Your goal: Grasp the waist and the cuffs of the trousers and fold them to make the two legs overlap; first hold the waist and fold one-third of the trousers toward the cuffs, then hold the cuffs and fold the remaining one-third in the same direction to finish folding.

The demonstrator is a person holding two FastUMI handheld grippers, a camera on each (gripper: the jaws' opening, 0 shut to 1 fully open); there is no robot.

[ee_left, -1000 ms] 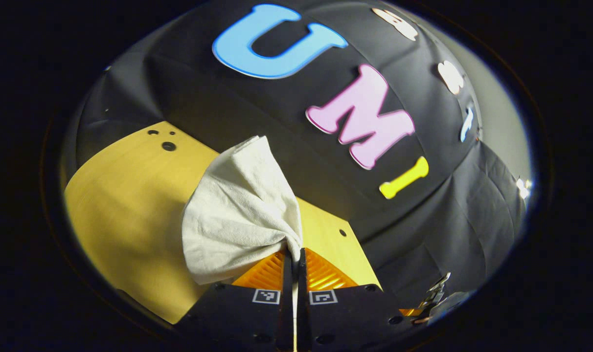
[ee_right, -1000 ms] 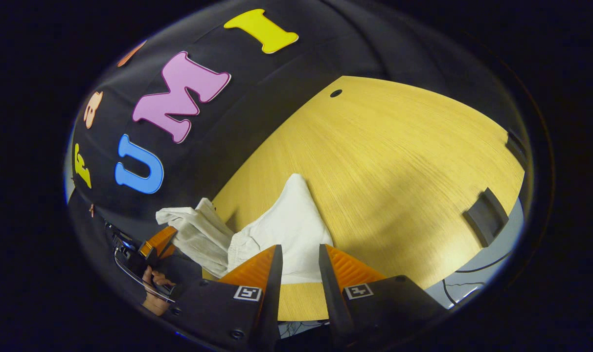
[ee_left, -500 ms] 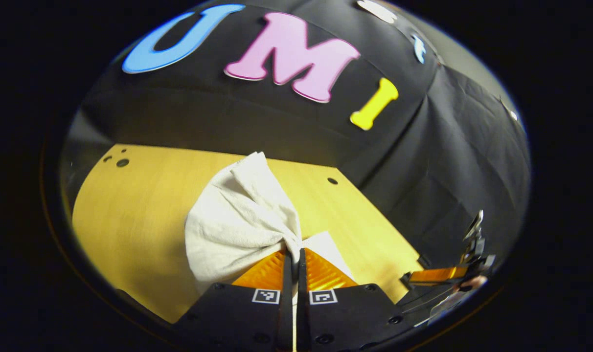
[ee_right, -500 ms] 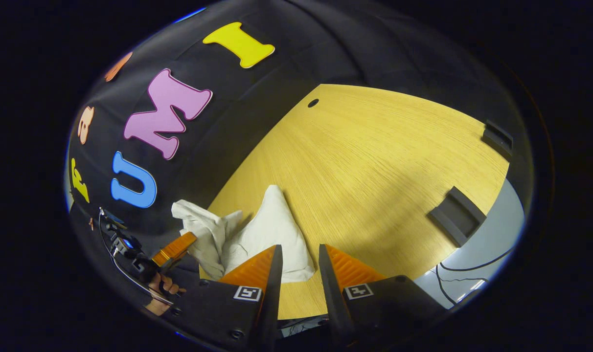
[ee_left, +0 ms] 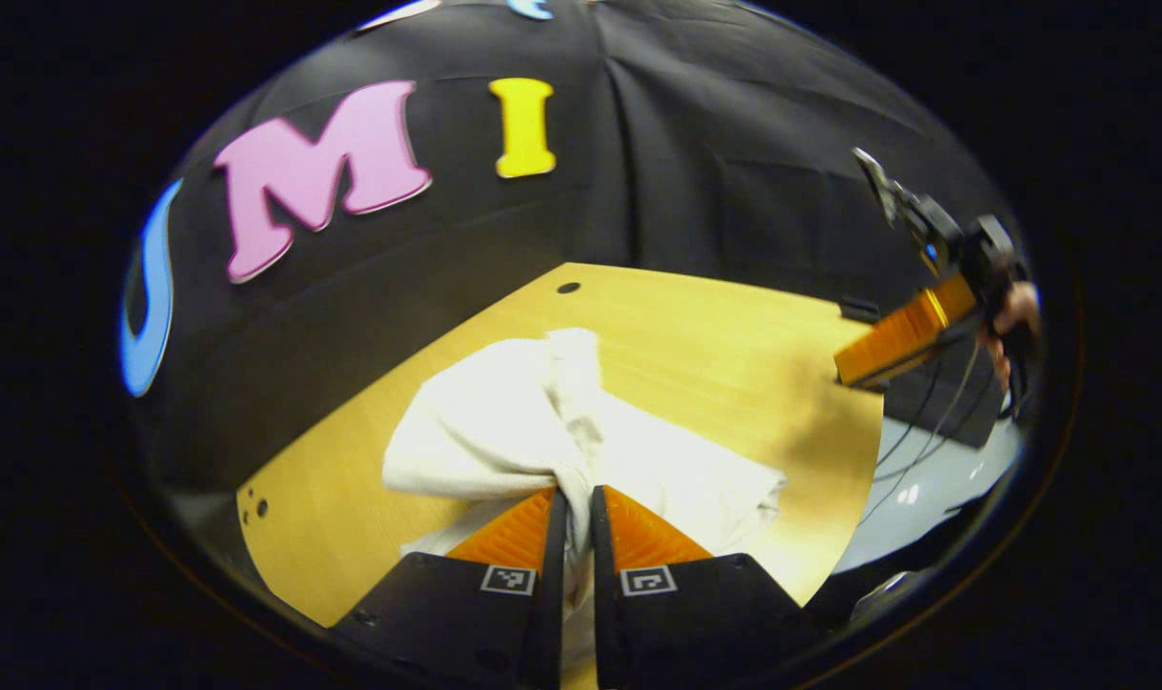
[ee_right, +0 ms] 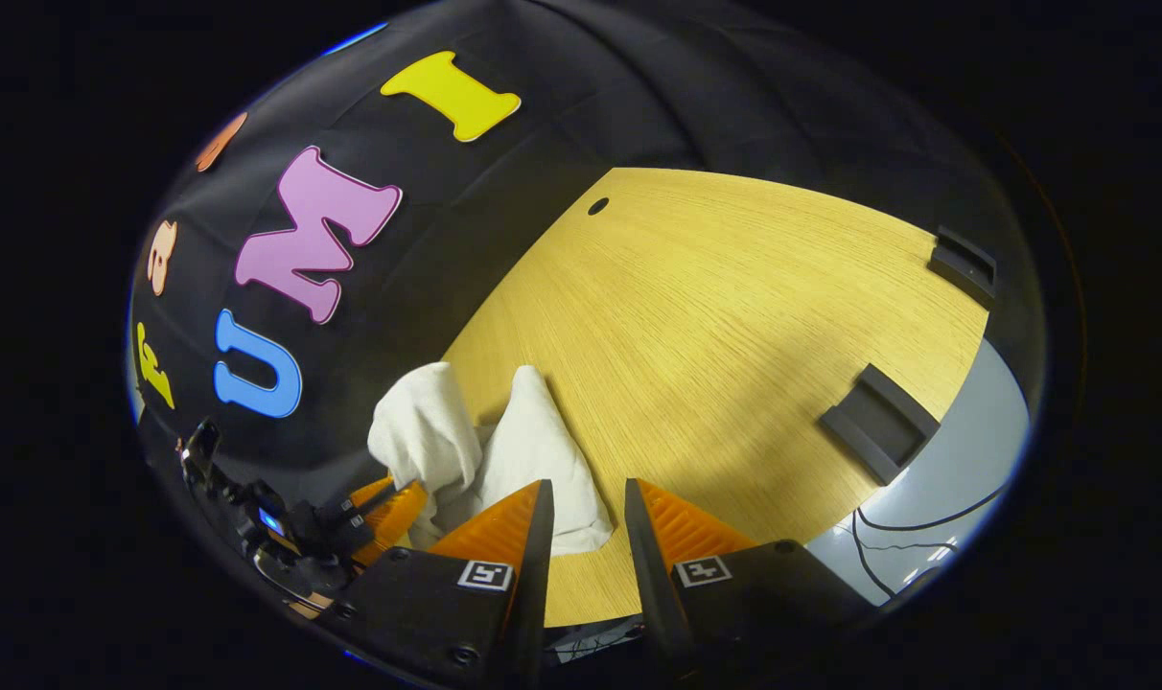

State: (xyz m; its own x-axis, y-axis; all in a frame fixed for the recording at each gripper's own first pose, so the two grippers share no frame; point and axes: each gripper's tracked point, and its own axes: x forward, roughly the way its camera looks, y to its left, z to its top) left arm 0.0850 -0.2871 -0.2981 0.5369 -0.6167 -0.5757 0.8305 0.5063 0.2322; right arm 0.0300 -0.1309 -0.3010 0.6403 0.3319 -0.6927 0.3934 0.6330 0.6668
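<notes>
Since the earlier frame the left hand-held gripper (ee_left: 577, 503) had swung right, carrying the white trousers (ee_left: 543, 422) lower over the worktop (ee_left: 715, 335); its fingers were clamped together on a bunched fold. The left gripper view showed the right hand-held gripper (ee_left: 902, 335) raised off to the side. In the right gripper view, that gripper's (ee_right: 586, 498) fingers stood apart, empty, trousers (ee_right: 533, 450) just beyond them.

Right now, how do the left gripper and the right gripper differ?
The left gripper is shut on the white trousers, a bunch pinched between its fingers; the right gripper is open and holds nothing. The left sits low over the cloth on the wooden table; the right hangs clear of it, trousers beyond its tips.
</notes>
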